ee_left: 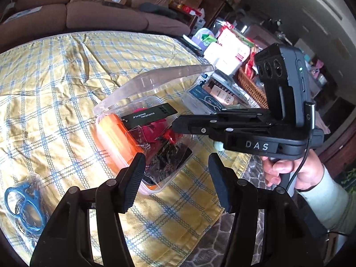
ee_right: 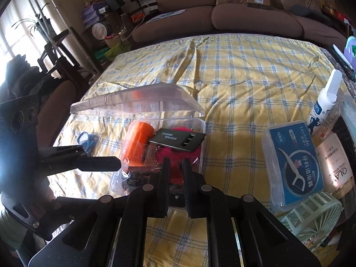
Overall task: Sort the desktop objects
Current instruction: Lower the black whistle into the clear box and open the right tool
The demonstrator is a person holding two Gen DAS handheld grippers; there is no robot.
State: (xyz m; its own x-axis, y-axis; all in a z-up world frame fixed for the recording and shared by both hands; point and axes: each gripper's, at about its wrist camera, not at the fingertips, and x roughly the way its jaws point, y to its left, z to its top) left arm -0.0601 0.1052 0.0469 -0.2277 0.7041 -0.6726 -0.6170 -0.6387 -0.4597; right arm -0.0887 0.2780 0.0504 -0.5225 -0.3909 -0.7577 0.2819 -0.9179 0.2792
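Observation:
A clear plastic box [ee_left: 115,111] with its hinged lid [ee_left: 155,80] raised sits on the checked tablecloth. Inside lie an orange cylinder [ee_left: 118,138], a black survival whistle [ee_left: 151,114] and a pink item [ee_left: 153,129]. My left gripper [ee_left: 175,166] is open, just in front of the box's near end. My right gripper [ee_right: 175,169] has its jaws close together with a narrow gap and nothing between them, over the box's near edge [ee_right: 178,207]; it also shows in the left wrist view [ee_left: 178,125]. The whistle [ee_right: 178,140] rests on top of the contents.
A blue carabiner [ee_left: 24,202] lies at the cloth's left. A floss-pick box [ee_right: 293,162], a white spray bottle [ee_right: 322,104], an Olay bottle [ee_right: 336,166] and a pale green fan [ee_right: 311,215] sit at the right. A wicker basket [ee_left: 251,86] and a sofa [ee_right: 244,11] stand beyond.

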